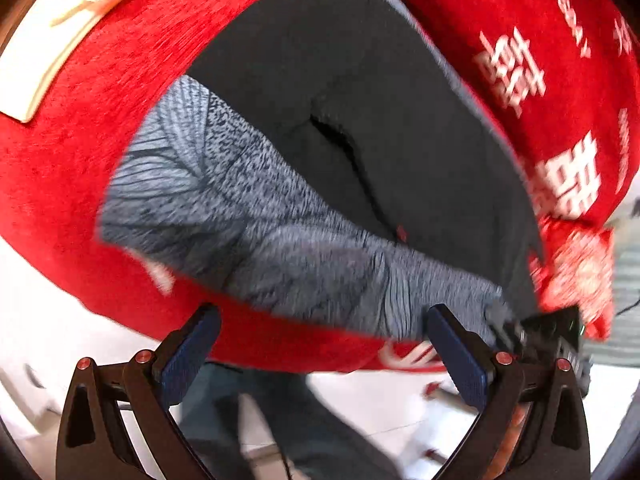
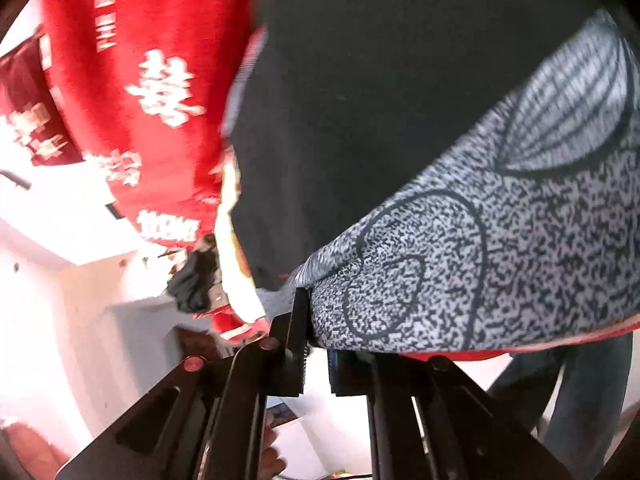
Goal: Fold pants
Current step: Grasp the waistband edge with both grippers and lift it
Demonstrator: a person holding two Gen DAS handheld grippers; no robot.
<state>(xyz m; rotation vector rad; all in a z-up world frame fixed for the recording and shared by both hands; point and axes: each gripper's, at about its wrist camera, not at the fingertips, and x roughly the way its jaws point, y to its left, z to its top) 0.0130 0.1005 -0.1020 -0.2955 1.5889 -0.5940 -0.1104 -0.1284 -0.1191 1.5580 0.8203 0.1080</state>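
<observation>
pants [image 1: 360, 128] whole leftward, right hand-held gripper [image 2: 316, 320] pinching hem

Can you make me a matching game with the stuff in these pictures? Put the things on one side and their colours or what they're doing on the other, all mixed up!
Things:
1. pants
2. patterned waistband
3. red cloth
4. left gripper
5. right gripper

Clues:
A. grey and speckled, with drawn lines
B. jaws wide apart, nothing between them
C. plain black, lying spread out
D. red with white characters, underneath the pants
E. jaws nearly together at the waistband's corner

Pairs: 1-C, 2-A, 3-D, 4-B, 5-E
</observation>
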